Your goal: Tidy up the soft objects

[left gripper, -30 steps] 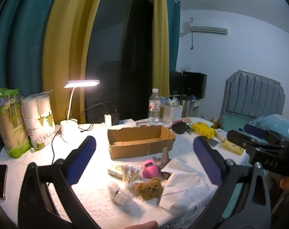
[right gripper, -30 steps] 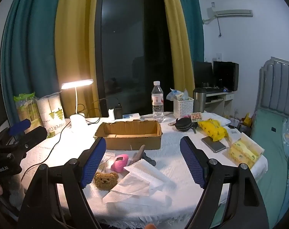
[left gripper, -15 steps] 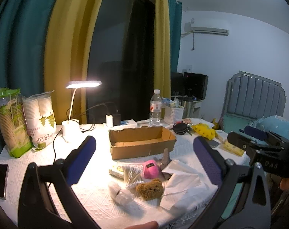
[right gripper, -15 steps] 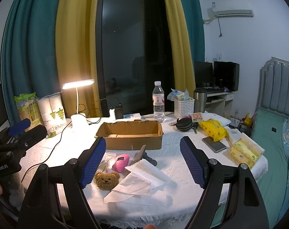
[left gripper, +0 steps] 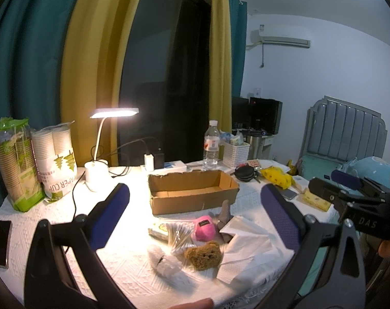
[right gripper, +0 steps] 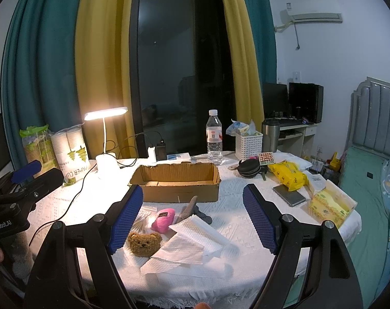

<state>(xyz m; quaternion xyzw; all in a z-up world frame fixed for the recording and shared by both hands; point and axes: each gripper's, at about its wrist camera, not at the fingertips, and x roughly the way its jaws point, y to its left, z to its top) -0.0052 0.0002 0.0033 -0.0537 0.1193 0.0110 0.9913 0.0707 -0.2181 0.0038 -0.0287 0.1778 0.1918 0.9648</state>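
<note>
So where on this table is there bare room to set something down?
Bare cloth lies between the phone and the cotton swabs, and right of the paper towels, toward the tissue pack. The cardboard box looks empty. It is crowded around the pink toy and brown bear.

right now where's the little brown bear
Both views show the brown bear near the table's front edge, just in front of the pink plush, against the paper towels.

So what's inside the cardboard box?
The cardboard box looks empty: in the left wrist view, only bare brown floor shows inside. Its front wall hides the nearest strip of floor, so something flat there could be missed.
</note>
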